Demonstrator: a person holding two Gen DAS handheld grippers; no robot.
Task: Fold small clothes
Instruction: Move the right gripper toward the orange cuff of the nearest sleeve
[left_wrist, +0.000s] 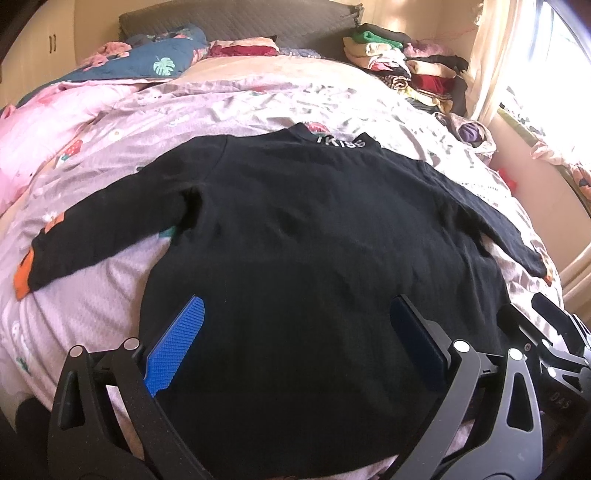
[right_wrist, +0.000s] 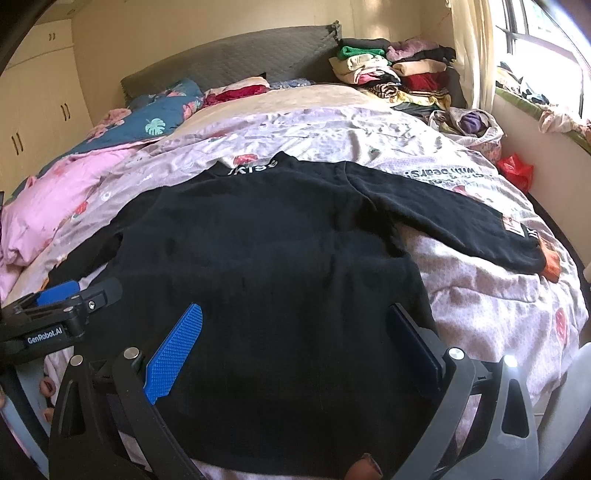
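Observation:
A small black long-sleeved sweater (left_wrist: 295, 229) lies flat on the bed, collar with white lettering away from me, both sleeves spread out with orange cuffs. It also shows in the right wrist view (right_wrist: 266, 251). My left gripper (left_wrist: 295, 314) is open and empty, hovering over the sweater's lower left part. My right gripper (right_wrist: 295, 321) is open and empty over the lower right part. The left gripper (right_wrist: 62, 306) shows at the left edge of the right wrist view, and the right gripper (left_wrist: 546, 332) at the right edge of the left wrist view.
The bed has a pale lilac printed sheet (left_wrist: 110, 280). A pink quilt (left_wrist: 37, 129) and blue floral quilt (left_wrist: 155, 59) lie at far left. Stacks of folded clothes (right_wrist: 399, 74) sit at the far right corner by the curtain. A red bag (right_wrist: 517, 170) lies beside the bed.

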